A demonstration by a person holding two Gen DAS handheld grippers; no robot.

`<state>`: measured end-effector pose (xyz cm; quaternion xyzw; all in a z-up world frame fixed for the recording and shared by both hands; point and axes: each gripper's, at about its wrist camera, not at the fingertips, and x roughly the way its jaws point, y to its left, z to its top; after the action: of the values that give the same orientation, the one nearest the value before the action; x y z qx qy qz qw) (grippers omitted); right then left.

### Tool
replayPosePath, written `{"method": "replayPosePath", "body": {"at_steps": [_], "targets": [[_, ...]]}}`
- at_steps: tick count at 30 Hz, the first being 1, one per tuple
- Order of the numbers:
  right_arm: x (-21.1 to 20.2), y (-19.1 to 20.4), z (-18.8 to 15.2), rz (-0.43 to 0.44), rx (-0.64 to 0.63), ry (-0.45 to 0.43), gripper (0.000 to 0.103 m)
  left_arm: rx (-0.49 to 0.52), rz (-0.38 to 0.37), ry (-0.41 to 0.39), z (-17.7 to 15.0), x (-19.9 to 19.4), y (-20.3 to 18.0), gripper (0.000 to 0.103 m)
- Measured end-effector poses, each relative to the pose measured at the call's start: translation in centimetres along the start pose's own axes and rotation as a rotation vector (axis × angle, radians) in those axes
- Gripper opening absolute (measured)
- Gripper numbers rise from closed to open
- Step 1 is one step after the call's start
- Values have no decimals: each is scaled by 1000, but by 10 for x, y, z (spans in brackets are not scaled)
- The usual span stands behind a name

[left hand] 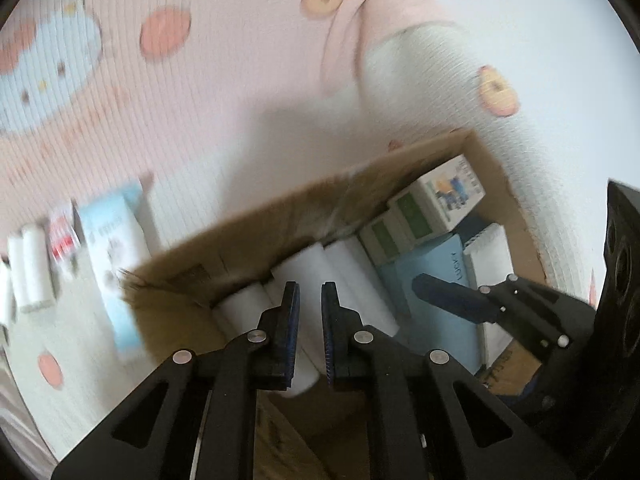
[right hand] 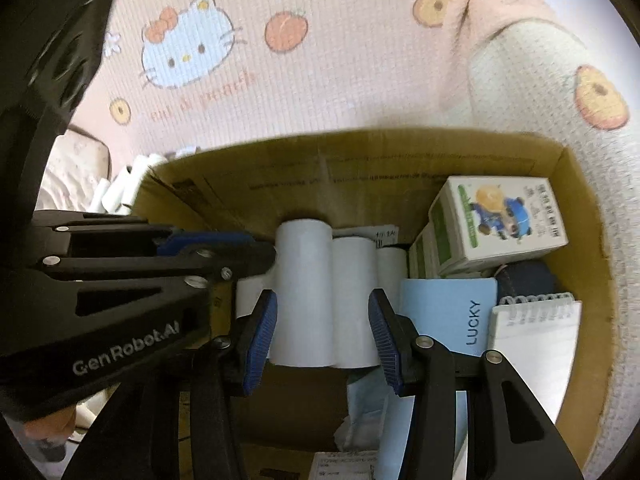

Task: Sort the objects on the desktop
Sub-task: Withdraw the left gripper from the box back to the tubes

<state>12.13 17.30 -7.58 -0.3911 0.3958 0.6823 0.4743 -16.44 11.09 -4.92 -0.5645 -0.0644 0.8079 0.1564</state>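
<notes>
An open cardboard box (right hand: 580, 216) sits on a pink cartoon mat. In it lie white paper rolls (right hand: 304, 288), small printed cartons (right hand: 500, 220), a light blue "LUCKY" booklet (right hand: 448, 316) and a spiral notepad (right hand: 536, 344). My right gripper (right hand: 322, 332) is open inside the box, its fingers either side of two rolls without gripping them. My left gripper (left hand: 310, 332) hovers over the box's left part, jaws narrowly apart above a roll (left hand: 316, 280), holding nothing. The box (left hand: 240, 240) also shows in the left wrist view.
Outside the box on the left lie more white rolls (left hand: 32, 268), a red-and-white packet (left hand: 62, 240) and a light blue carton (left hand: 116, 264). The right gripper (left hand: 452, 300) reaches into the box from the right. The left gripper (right hand: 200, 256) crosses the right wrist view.
</notes>
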Motion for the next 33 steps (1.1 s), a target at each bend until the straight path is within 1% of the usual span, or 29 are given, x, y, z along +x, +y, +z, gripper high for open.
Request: {"method": "replayPosePath", "body": {"at_steps": [1, 4, 6, 8, 10, 12, 13, 14, 16, 18, 19, 21, 22, 23, 24, 25, 27, 29, 33], "targets": [[-6, 4, -1, -8, -6, -14, 44, 22, -3, -27, -1, -5, 1, 11], [-21, 19, -5, -9, -19, -56, 44, 75, -44, -140, -9, -25, 3, 11], [-28, 29, -2, 0, -22, -86, 44, 90, -49, -204, -15, -36, 8, 11], [-36, 43, -4, 12, -34, -128, 45, 95, -50, -267, -24, -50, 21, 11], [-43, 57, -11, 22, -55, -164, 45, 84, -67, -305, -29, -63, 38, 11], [-46, 75, -16, 18, -77, -203, 45, 62, -81, -327, -34, -73, 56, 11], [-47, 82, -16, 25, -80, -216, 45, 45, -99, -345, -39, -79, 66, 11], [-44, 88, -9, 37, -79, -221, 45, 37, -115, -356, -42, -82, 76, 11], [-41, 103, -10, 38, -65, -225, 45, 9, -128, -379, -51, -93, 95, 11], [-42, 119, -11, 4, -75, -260, 45, -20, -129, -393, -61, -97, 112, 14], [-41, 128, -11, 6, -104, -285, 45, -34, -130, -402, -68, -98, 122, 16], [-39, 144, -10, 4, -129, -322, 45, -47, -122, -393, -78, -96, 139, 25], [-40, 152, -11, 8, -130, -339, 45, -48, -110, -387, -85, -94, 150, 26], [-38, 159, -12, 31, -130, -349, 45, -51, -90, -389, -90, -92, 158, 27], [-36, 166, -12, 58, -130, -353, 45, -56, -66, -392, -95, -91, 165, 27], [-33, 174, -13, 68, -134, -352, 45, -57, -25, -394, -102, -89, 175, 28], [-25, 188, -14, 56, -159, -349, 46, -61, 19, -391, -109, -87, 190, 30], [-14, 198, -17, 27, -170, -354, 46, -68, 43, -373, -117, -84, 211, 34], [12, 219, -19, -15, -205, -366, 46, -100, 70, -351, -127, -78, 241, 35]]}}
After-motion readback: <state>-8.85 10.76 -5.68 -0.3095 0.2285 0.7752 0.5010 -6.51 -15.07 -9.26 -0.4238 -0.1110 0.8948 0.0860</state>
